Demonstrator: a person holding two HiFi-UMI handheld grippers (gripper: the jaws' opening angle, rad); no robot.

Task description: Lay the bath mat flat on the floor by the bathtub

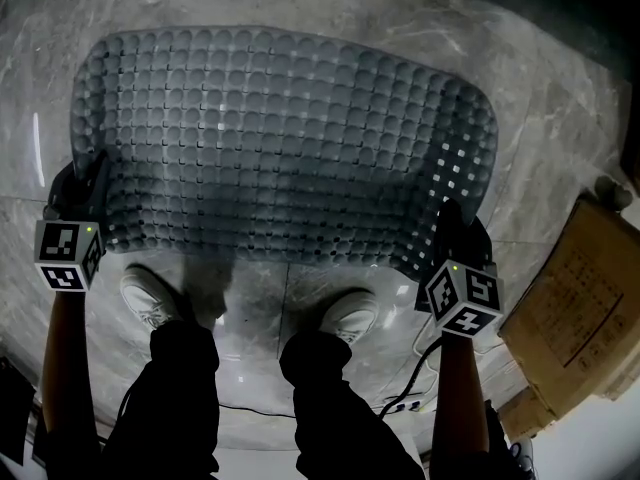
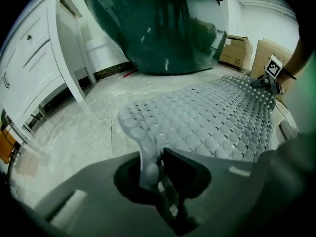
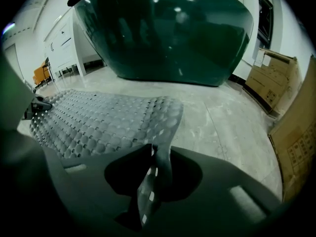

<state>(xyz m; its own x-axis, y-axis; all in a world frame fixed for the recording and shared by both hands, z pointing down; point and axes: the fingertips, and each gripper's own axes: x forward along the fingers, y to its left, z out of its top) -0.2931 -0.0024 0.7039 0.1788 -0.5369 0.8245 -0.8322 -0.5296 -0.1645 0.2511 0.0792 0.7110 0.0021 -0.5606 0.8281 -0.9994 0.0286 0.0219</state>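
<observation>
A translucent grey rubbery bath mat (image 1: 280, 138) is stretched wide in front of the person's two white shoes (image 1: 150, 298). It is a rectangle with rounded corners, covered in rows of round bumps with small square holes between them. The floor (image 1: 560, 98) is pale grey tile veined like marble, smooth and slightly shiny.

The left gripper (image 1: 90, 183) has its jaws pressed together on the mat's near left corner, and in the left gripper view the bumpy edge folds down between them (image 2: 158, 169). The right gripper (image 1: 450, 223) pinches the near right corner, where a curl of perforated mat hangs in its jaws (image 3: 150, 177). The near edge is lifted between the two grippers, and the far edge sits low toward the tiles – whether it touches them cannot be told.

Beyond the far edge stands a dark green, glossy, round-sided bathtub (image 3: 168, 33), with a strip of bare tile between the two. To the right are brown cardboard boxes (image 1: 580, 308), apart from the mat. To the left, across open tile, stands a white panelled cabinet (image 2: 34, 58).
</observation>
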